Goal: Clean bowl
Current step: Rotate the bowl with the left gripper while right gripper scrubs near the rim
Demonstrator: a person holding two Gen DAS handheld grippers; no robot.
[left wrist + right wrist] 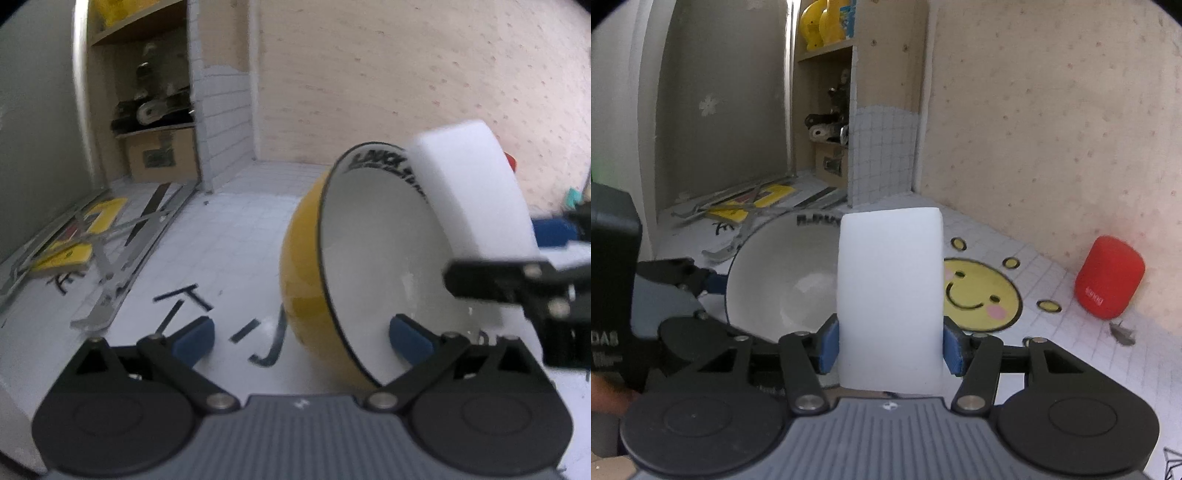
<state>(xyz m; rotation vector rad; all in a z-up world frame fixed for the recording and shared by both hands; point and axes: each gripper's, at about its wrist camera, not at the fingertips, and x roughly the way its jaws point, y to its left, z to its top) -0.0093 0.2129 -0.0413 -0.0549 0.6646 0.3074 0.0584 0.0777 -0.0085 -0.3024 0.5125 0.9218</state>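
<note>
The white sponge (889,299) hides the bowl's (783,280) right side and most of its blurred rim lettering. Objects on the far shelf (147,107) are too blurred to identify.

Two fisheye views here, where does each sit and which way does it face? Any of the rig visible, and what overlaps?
Left wrist: sits on the left gripper, looking along its blue-padded fingers at the tilted yellow bowl. The bowl rim lies between the fingers. The right gripper enters from the right.
Right wrist: sits on the right gripper, looking along its fingers at the white sponge they clamp, with the bowl behind it. The left gripper shows at left.
Shared: bowl, sponge, white gridded tabletop, shelf at back.
</note>
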